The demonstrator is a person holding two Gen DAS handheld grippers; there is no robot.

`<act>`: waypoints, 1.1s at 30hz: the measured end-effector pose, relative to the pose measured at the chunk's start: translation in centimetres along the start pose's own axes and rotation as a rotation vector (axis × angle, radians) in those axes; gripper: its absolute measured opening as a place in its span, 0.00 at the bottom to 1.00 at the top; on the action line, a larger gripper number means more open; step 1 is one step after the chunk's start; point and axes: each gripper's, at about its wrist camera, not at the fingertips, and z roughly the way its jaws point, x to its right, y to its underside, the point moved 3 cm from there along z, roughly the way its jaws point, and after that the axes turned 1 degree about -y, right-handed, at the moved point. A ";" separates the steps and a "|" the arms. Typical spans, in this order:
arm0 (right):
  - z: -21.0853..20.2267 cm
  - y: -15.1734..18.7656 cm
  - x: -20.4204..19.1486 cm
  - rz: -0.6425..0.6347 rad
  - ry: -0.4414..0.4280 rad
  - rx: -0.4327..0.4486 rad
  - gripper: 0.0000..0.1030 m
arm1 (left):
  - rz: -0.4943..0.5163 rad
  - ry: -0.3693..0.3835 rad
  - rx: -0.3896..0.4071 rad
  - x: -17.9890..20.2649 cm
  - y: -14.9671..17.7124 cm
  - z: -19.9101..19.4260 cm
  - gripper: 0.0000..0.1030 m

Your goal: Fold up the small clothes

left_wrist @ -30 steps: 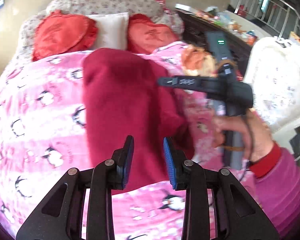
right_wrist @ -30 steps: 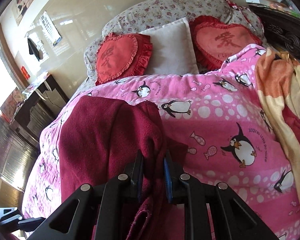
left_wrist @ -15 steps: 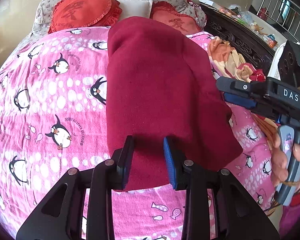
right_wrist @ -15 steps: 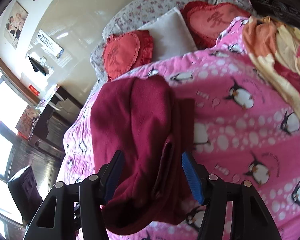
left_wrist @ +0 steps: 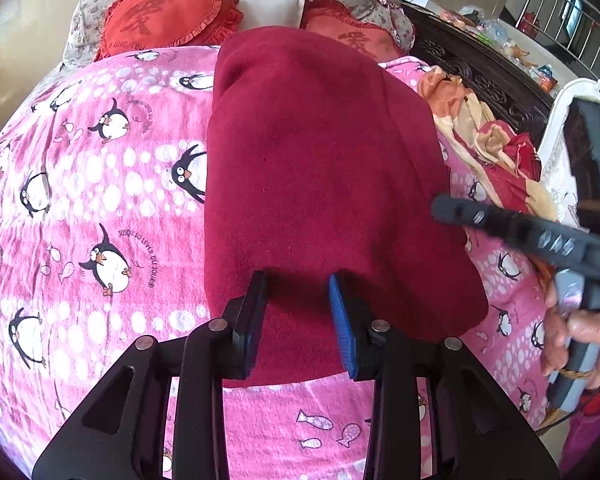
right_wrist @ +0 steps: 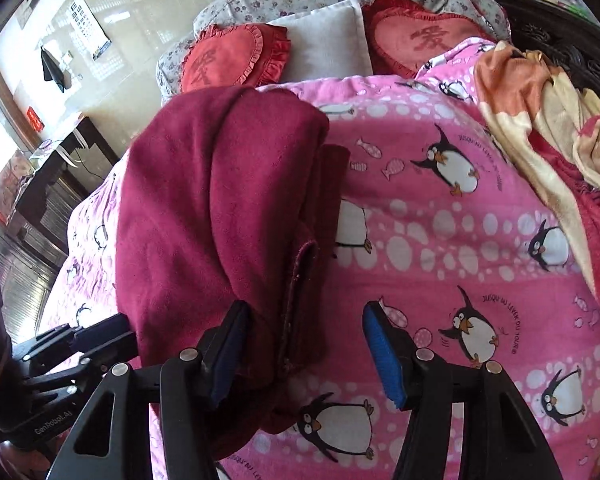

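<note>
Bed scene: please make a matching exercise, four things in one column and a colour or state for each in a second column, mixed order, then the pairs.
Things:
1. folded garment
2. bedspread
3. heart cushion
4. right gripper

Descriptions:
A. pink with penguins
B. open
C. dark red, lying on the bed
D. red with ruffled edge

Pairs: 1-C, 2-A, 3-D, 4-B

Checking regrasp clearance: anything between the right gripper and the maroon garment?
Nothing visible. The right gripper is open right at the maroon garment, with the garment's near hem edge between its fingers and only the pink penguin blanket underneath. The left gripper holds the garment's other edge, off to the side.
</note>
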 end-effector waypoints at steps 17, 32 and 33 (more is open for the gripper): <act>6.5 -10.3 -11.9 -0.292 -0.056 0.046 0.33 | -0.054 0.036 -0.017 -1.0 1.6 1.3 0.30; 3.3 -8.8 -8.6 -0.181 -0.172 0.069 0.36 | -0.042 0.011 -0.036 -0.7 0.9 1.2 0.31; 2.4 -8.1 -8.2 -0.181 -0.163 0.074 0.37 | -0.049 0.017 -0.037 -1.0 0.9 1.1 0.31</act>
